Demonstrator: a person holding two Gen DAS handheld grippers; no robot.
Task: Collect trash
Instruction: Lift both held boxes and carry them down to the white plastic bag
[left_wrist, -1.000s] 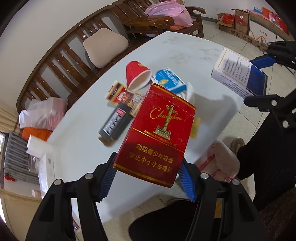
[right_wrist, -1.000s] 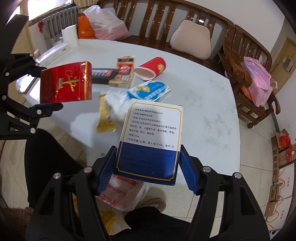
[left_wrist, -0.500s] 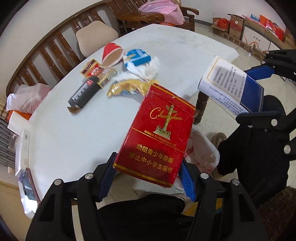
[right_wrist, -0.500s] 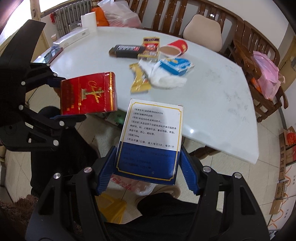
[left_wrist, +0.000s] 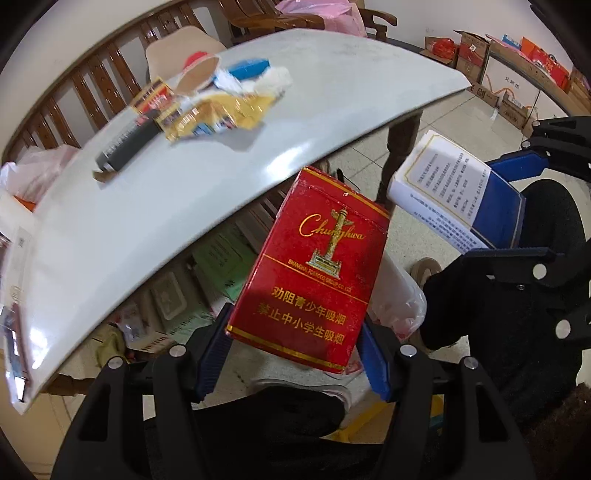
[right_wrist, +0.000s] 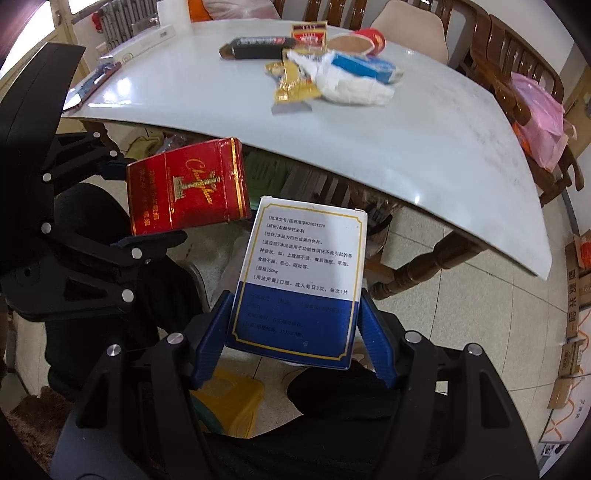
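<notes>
Both tongs were full: my left tongs pinched the red cigarette pack, my right tongs the blue-and-white medicine box, both off the worktop above the plastic bag. I judged it best to centre each over the bag's mouth before releasing.

1. The left gripper has a matte black plastic frame with angular arms and open cut-outs.
2. Its two fingers carry blue pads with fine ribs on the inner face.
3. Round silver screws sit at the joints of the black arms.
4. The right gripper has the same build: black frame, blue ribbed fingers, silver screws.
5. The person wears dark black clothing below the grippers.
</notes>
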